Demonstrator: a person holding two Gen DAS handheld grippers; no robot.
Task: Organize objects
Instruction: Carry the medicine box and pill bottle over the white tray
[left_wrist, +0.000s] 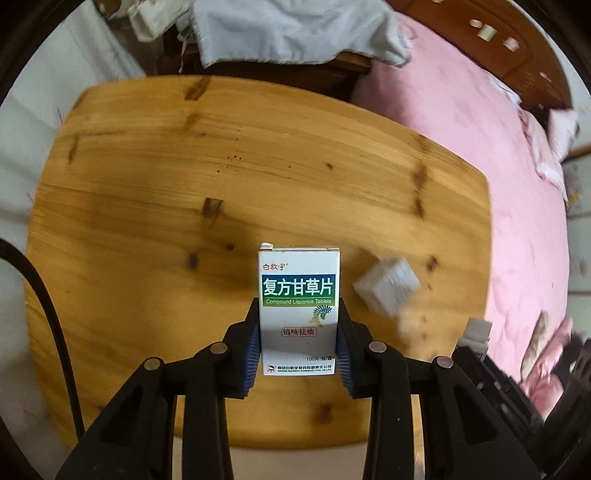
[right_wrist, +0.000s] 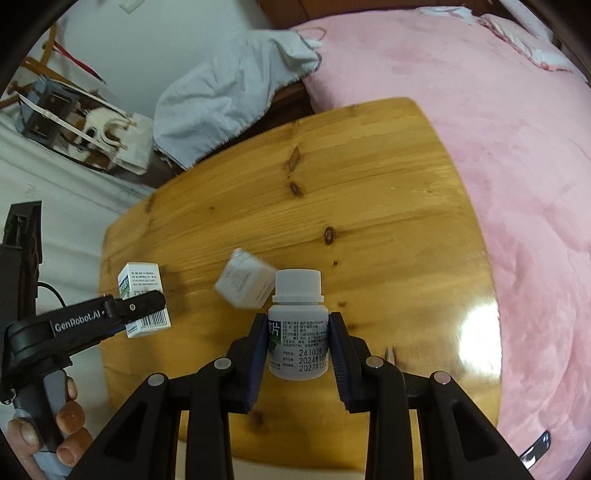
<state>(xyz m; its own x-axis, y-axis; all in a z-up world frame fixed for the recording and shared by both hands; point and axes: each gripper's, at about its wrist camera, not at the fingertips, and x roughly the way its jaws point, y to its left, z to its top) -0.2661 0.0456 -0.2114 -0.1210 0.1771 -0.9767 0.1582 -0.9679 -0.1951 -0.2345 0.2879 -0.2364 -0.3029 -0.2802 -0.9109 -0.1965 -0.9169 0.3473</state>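
Two grips: left hand-held gripper (left_wrist: 298, 332) pinches white-green medicine box (left_wrist: 298, 291); right hand-held gripper (right_wrist: 298, 343) clamps white capped pill bottle (right_wrist: 297, 317).

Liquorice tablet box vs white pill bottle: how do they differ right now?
The tablet box is a flat-faced rectangular carton; the pill bottle is round with a white screw cap. The box sits in the left gripper, the bottle in the right gripper. Both are white, upright, clamped above the wooden table.
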